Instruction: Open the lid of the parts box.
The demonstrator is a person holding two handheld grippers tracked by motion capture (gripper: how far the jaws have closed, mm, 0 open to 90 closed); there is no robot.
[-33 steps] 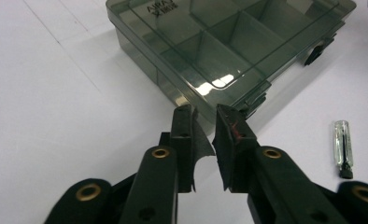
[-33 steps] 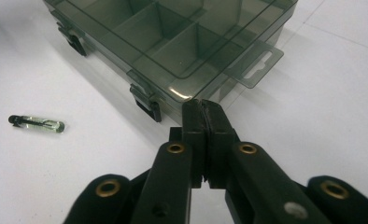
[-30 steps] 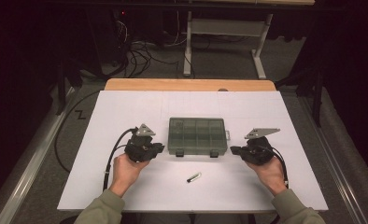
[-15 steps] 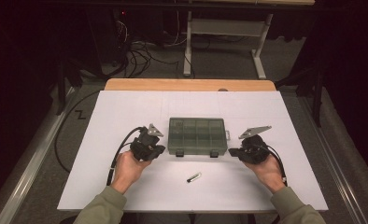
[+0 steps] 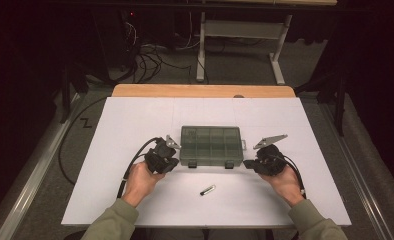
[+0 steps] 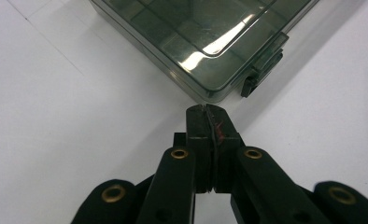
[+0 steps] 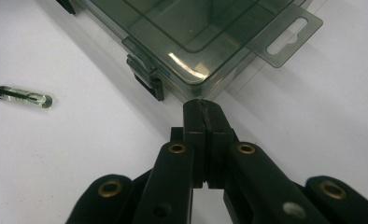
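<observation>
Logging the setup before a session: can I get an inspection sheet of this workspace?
Surface: white table, wooden strip at its far edge.
Job's things: closed box, latches toward the person; small vial lying in front of it.
Clutter: nothing seen.
Grippers: left gripper shut at the box's near left corner; right gripper shut at its near right corner.
Cables: one cable trailing from each gripper.
Surroundings: dark room, floor cables, desk frame behind.
</observation>
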